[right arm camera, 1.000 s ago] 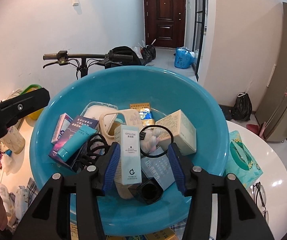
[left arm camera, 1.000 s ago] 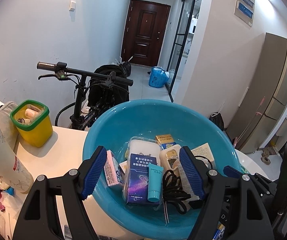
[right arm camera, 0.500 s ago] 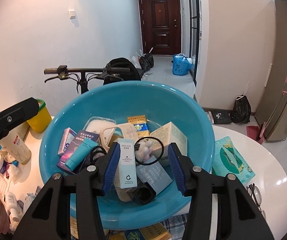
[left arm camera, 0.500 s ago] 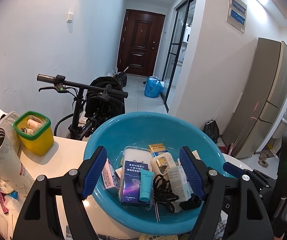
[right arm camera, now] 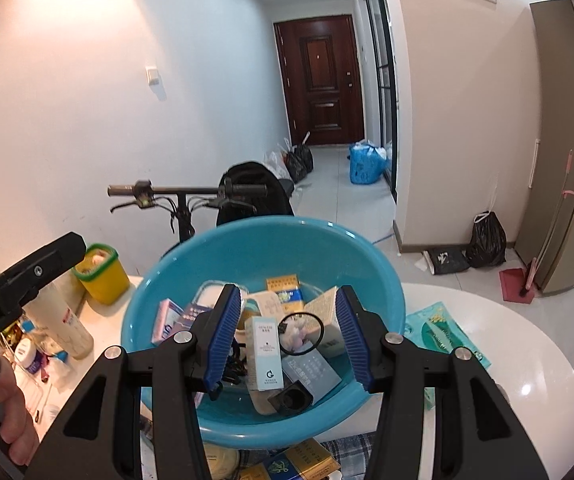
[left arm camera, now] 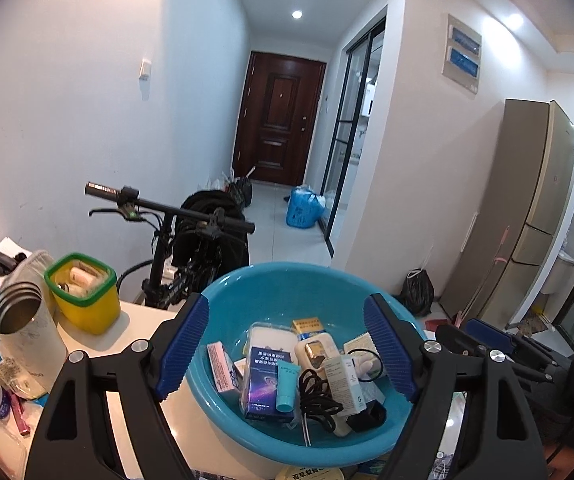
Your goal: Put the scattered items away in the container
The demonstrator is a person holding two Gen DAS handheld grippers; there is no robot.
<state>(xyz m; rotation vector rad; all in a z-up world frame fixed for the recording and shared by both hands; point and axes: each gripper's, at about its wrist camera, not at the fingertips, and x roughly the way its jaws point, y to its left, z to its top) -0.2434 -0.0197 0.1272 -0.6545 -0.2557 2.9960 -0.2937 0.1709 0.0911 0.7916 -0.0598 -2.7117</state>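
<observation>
White table (right arm camera: 507, 344): bears everything. Crowded along its left edge, barer on the right.

Blue basin (left arm camera: 287, 280), the container: stands mid-table just in front of both cameras. Set centrally, probably so either side can feed it. Wide and deep, hence already heaped with small goods.

Left hand-held gripper (left arm camera: 287, 308): hangs above the basin's near rim, tilted down into it. Jaws wide and opening, with nothing between the pads. Looks free for another fetch.

Right hand-held gripper (right arm camera: 289, 292): hangs over the same near rim. Jaws parted partway and grasping nothing; the goods framed between them lie lower down, in the basin.

Yellow bin (left arm camera: 85, 300) and steel cup (left arm camera: 27, 332): upright at the table's left, just beside each other and apart from the basin. Likely belong there, not to the scatter.

Green tissue pack (right arm camera: 443, 332): flat on the table just right of the basin, outside it. Seemingly left to collect, like the yellow packs (right arm camera: 307, 460) under the near rim.

Inside the basin, dropped rather than arranged, so leaning on one another:
- dark blue box (left arm camera: 265, 380), propped against the near wall;
- white carton (right arm camera: 267, 356), upright among the rest;
- teal tube (left arm camera: 287, 386), across the blue box;
- black cable (left arm camera: 319, 396), bunched beside the tube;
- black hair ring (right arm camera: 301, 334), on top.
</observation>
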